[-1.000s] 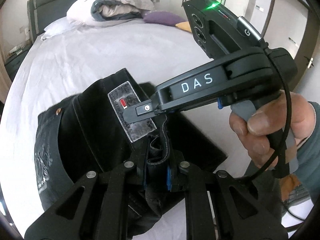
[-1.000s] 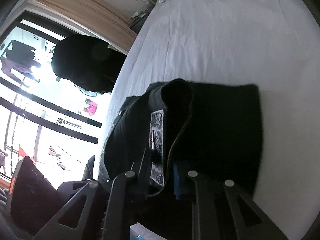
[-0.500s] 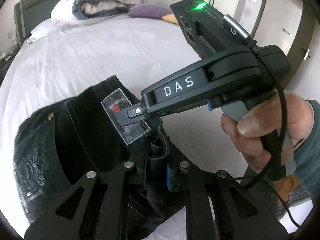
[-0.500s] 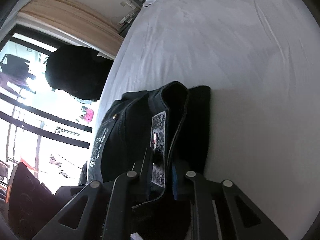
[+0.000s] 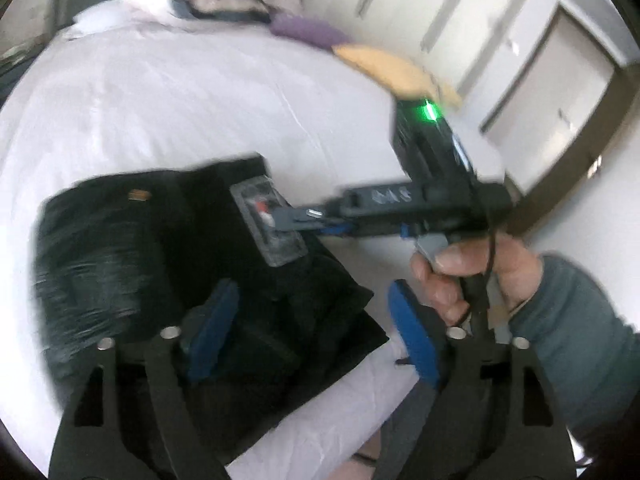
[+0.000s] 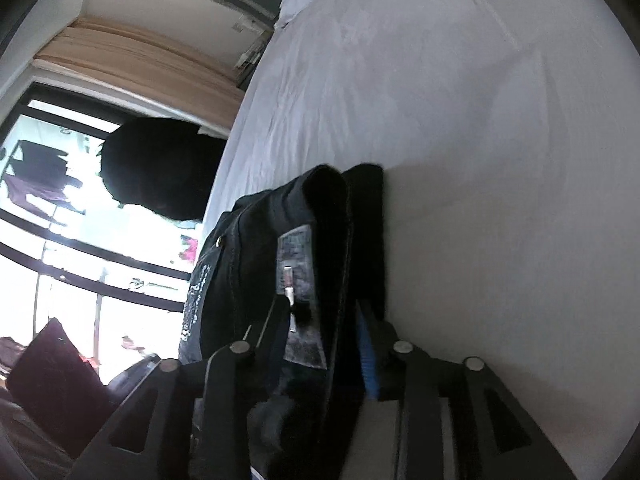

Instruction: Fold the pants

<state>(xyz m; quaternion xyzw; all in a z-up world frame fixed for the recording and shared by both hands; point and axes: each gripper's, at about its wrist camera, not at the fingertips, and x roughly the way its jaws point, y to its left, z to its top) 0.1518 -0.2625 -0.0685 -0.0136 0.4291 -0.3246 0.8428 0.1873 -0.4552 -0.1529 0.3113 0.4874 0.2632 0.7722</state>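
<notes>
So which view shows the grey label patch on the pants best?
The left wrist view, though blurred: the patch lies whole on the black pants, only its right edge crossed by the right gripper. In the right wrist view the patch is foreshortened, with a finger covering its lower part.

The left wrist view looks steeply down from close above the folded pants (image 5: pixel 168 264) toward the bed (image 5: pixel 180 112) head at 12 o'clock, while the right wrist view skims low along the same pants (image 6: pixel 320 264), the window (image 6: pixel 60 220) at 9 o'clock, both sharing the waistband patch (image 5: pixel 270 220).
</notes>
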